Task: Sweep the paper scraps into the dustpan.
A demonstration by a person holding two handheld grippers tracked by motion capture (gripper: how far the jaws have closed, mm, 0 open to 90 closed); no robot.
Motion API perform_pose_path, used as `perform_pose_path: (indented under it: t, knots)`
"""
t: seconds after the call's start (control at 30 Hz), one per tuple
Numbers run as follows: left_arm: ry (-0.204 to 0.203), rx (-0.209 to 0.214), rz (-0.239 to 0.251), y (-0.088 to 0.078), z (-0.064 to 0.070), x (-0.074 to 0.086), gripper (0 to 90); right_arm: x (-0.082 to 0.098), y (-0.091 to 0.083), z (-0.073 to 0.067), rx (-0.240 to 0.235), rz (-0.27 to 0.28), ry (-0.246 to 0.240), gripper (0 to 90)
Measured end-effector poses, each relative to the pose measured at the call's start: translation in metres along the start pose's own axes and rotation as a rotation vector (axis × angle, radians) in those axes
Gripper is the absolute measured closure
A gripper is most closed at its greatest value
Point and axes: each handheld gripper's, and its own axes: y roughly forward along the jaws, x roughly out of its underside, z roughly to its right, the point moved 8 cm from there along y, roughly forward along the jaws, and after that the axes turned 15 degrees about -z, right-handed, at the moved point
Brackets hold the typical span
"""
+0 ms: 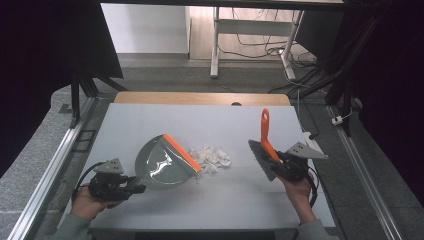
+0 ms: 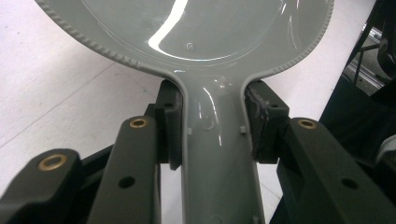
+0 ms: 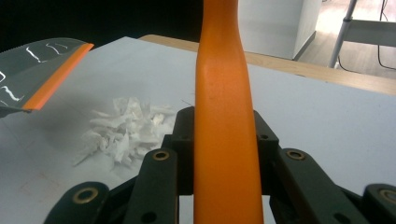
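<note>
High view first: I see my left gripper (image 1: 134, 189) at the near left of the white surface (image 1: 235, 200), pinching the handle of a grey dustpan (image 1: 162, 165). The pan lies left of centre, its orange lip (image 1: 182, 152) turned toward a small heap of white paper scraps (image 1: 211, 158) that sits just beside that lip, near the middle of the surface. My right gripper (image 1: 278, 161) is at the near right, clamped on a hand brush (image 1: 265, 150); its orange handle (image 1: 265, 132) points away from me and the grey bristle head hangs low beside the gripper, apart from the scraps.

Left gripper view: the left gripper (image 2: 212, 123) has its jaws pressed against both sides of the narrow grey neck of the dustpan (image 2: 205, 28), the wide pan spreading out ahead over the surface (image 2: 51, 88).

Right gripper view: the right gripper (image 3: 224, 140) squeezes the orange handle (image 3: 223, 93), which rises straight up between the jaws. To the left I see the paper scraps (image 3: 121, 133) on the surface (image 3: 327, 121), and beyond them the orange lip (image 3: 56, 77) of the dustpan (image 3: 28, 70), held tilted.
</note>
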Motion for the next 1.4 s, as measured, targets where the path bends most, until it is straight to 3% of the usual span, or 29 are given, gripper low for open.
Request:
perform_pose_path:
  t: [0.33, 0.43, 0.53, 0.77, 0.9, 1.07, 1.4]
  knots:
    - [-0.013, 0.0, 0.004, -0.006, -0.003, 0.008, 61.5, -0.017, 0.013, -0.012, -0.009, -0.003, -0.01, 70.2]
    - [-0.017, 0.002, 0.005, -0.008, -0.004, 0.01, 61.5, -0.027, 0.025, -0.017, -0.021, -0.003, 0.004, 70.2]
    - [-0.011, 0.005, 0.001, -0.007, -0.005, 0.012, 61.5, -0.036, 0.032, -0.023, -0.024, -0.011, -0.014, 70.2]
    - [-0.013, 0.003, -0.015, -0.004, -0.004, 0.013, 61.4, -0.052, 0.044, -0.025, -0.04, 0.025, 0.019, 70.2]
    - [-0.01, 0.003, -0.019, -0.003, -0.005, 0.014, 61.4, -0.055, 0.049, -0.022, -0.053, 0.038, 0.046, 70.2]
    - [-0.008, 0.001, -0.034, -0.001, -0.007, 0.016, 61.4, -0.05, 0.056, -0.016, -0.05, 0.015, 0.06, 70.2]
    - [0.014, 0.0, -0.051, 0.001, -0.005, 0.017, 61.4, -0.045, 0.061, -0.016, -0.052, -0.001, 0.054, 70.2]
